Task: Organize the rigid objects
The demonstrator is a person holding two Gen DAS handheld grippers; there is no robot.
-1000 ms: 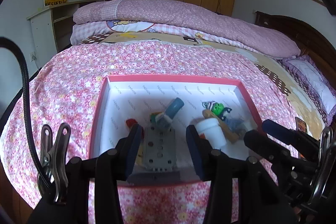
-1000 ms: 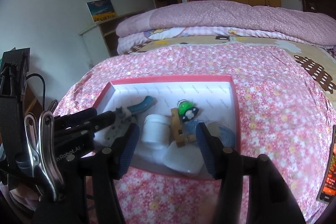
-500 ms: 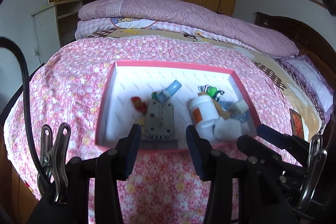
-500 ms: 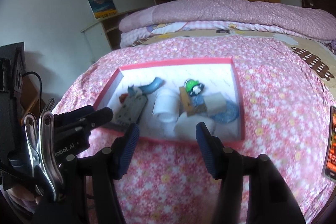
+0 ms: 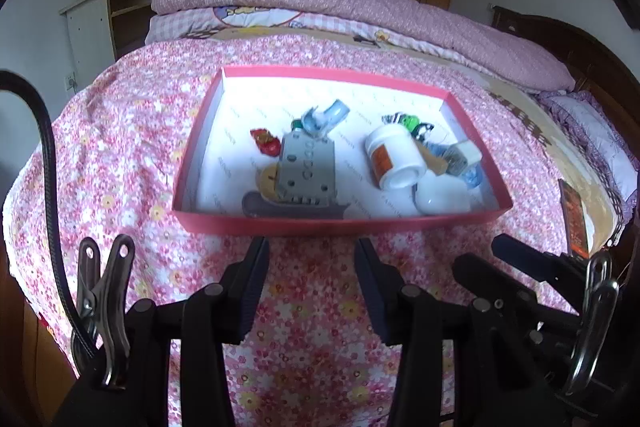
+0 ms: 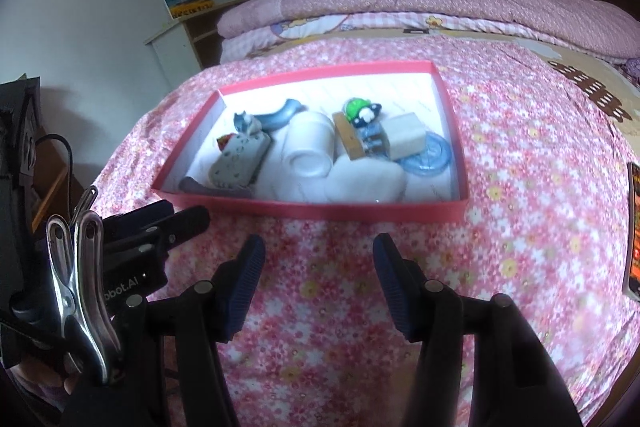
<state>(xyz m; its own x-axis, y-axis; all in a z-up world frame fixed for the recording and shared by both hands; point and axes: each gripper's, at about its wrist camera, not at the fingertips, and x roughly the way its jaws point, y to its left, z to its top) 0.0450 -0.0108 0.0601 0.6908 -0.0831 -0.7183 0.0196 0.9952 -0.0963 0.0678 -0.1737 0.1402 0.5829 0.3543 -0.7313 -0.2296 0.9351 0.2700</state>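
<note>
pulled back from box [image 5: 340, 223]; left gripper [image 5: 311, 259] and right gripper [image 6: 318, 255] released, empty; next: pick an item.

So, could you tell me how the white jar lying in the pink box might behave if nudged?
The white jar lies on its side, so it would probably roll. It looks like stiff plastic, likely light. Neighbouring items crowd its right, which may stop it quickly.
</note>
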